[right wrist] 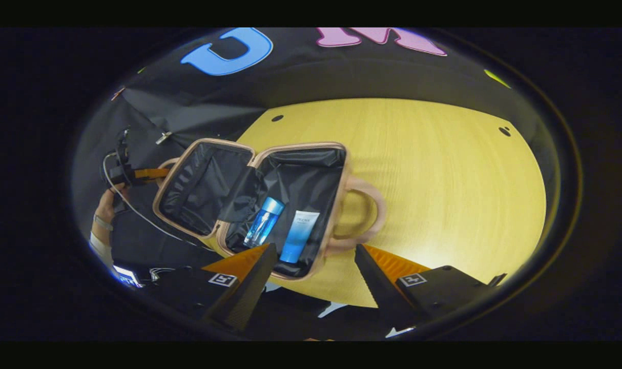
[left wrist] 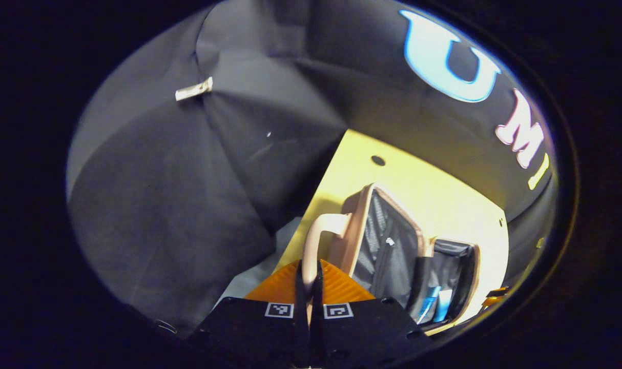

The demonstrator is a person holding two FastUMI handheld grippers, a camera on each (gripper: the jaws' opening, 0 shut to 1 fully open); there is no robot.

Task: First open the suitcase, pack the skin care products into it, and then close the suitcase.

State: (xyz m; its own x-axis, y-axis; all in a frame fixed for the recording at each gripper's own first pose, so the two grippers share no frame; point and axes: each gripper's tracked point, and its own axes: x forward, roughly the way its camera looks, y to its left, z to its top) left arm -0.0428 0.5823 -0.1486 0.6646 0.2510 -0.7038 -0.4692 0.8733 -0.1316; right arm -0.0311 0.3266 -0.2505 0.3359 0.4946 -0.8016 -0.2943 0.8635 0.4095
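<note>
left gripper (left wrist: 308, 284) clamped on the lid handle (left wrist: 316, 236) | right gripper (right wrist: 311, 266) spread wide, holding nothing, above near rim | pink suitcase (right wrist: 341, 174) open on wooden table (right wrist: 444, 179) | blue bottle (right wrist: 263, 221) and blue tube (right wrist: 296, 236) lying inside right half

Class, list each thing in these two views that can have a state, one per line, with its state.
Suitcase: open, both halves spread on the table.
Bottle: lying inside the suitcase.
Tube: lying inside, beside the bottle.
Left gripper: shut on the lid handle.
Right gripper: open, holding nothing.
Other handle: free, flat on the table.
</note>
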